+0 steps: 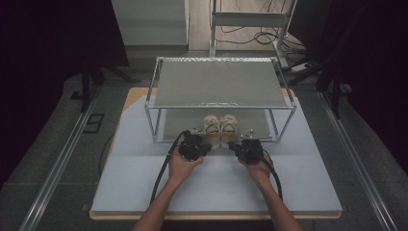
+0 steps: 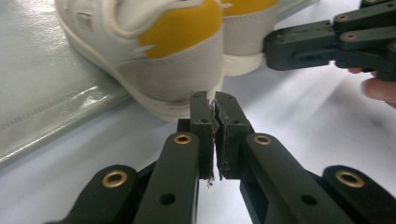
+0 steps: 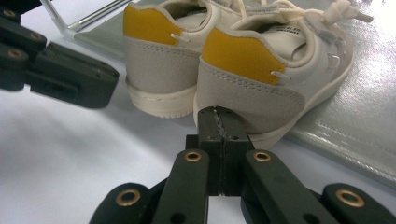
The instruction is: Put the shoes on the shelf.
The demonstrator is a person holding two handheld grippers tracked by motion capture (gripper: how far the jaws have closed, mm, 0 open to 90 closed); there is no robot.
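**A:** How should that push have gone?

**B:** Evenly. The left gripper and right gripper were both closed on nothing, each tip against a heel of the shoes, which sat half on the rack's lower shelf at the table's middle. I'd have advanced both together.

**A:** And the count?

**B:** Two shoes, two grippers, one rack with two shelves.

Left shoe: toe and upper cut off by top edge, beyond the left gripper. Right shoe: heel base hidden behind the right gripper.
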